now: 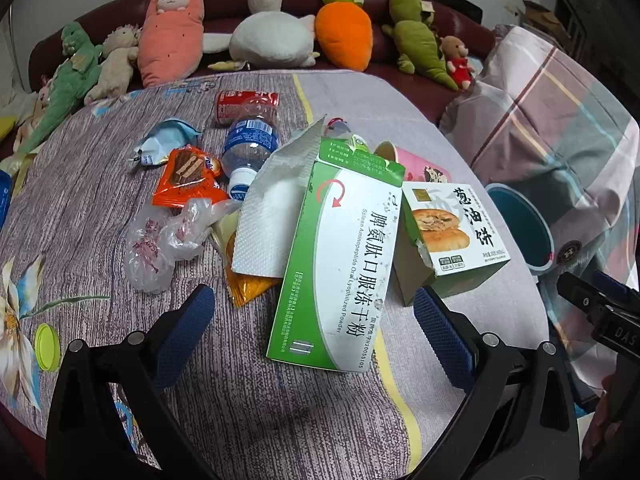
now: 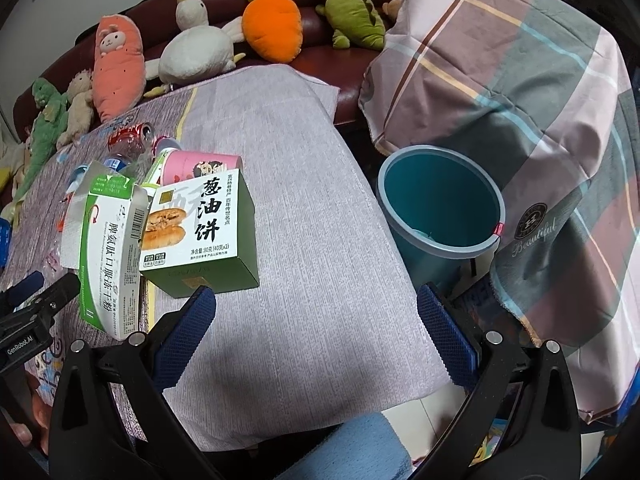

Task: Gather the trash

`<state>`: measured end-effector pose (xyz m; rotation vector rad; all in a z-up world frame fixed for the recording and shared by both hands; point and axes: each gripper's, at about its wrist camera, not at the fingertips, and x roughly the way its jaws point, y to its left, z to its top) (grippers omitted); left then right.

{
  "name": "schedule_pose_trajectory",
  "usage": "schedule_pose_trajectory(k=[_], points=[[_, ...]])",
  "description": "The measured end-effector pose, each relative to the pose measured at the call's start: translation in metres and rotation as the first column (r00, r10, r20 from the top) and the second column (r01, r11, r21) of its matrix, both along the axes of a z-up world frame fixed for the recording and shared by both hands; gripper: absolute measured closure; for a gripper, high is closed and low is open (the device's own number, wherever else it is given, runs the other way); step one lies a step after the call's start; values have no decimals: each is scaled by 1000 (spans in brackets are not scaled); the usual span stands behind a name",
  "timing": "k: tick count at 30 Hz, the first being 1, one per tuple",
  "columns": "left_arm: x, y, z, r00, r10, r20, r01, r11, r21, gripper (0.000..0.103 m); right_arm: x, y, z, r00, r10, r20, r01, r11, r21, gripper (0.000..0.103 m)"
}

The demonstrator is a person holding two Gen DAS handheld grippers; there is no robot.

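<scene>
While both grippers are hovering wide open, the left gripper (image 1: 314,334) is facing the medicine box (image 1: 340,256) lying mid-table; straddling its narrow width should allow transfer to the bin (image 2: 440,204) beyond the table's right edge.

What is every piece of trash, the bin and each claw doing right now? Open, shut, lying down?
Left claw: open, empty.
Right claw: open, empty.
Medicine box: flap open, lying flat.
Scallion pancake box: torn open at one end.
Water bottle: capped, on its side.
Red can: on its side.
Pink paper cup: tipped over.
Teal bin: upright, no lid.
</scene>
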<state>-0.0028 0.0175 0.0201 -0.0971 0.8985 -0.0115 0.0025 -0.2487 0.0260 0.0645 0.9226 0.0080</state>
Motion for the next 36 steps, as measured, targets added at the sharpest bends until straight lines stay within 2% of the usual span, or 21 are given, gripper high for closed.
schedule_pose_trajectory(k=[11,26,36], points=[[0,8,-8,1000,12,-22,-12,1000,-21,4,1,5,-2,1000,13,-12,-13,1000,-8,6],[-5,6,-4,1000,4,3,-4,1000,-26,4,-1,4,-2,1000,8,0,-8,1000,-5,6],[-4,9,-14,1000,-2,-22,1,999,-37,4,-1,4,-6,1000,12,-10,-12,1000,-2,6]])
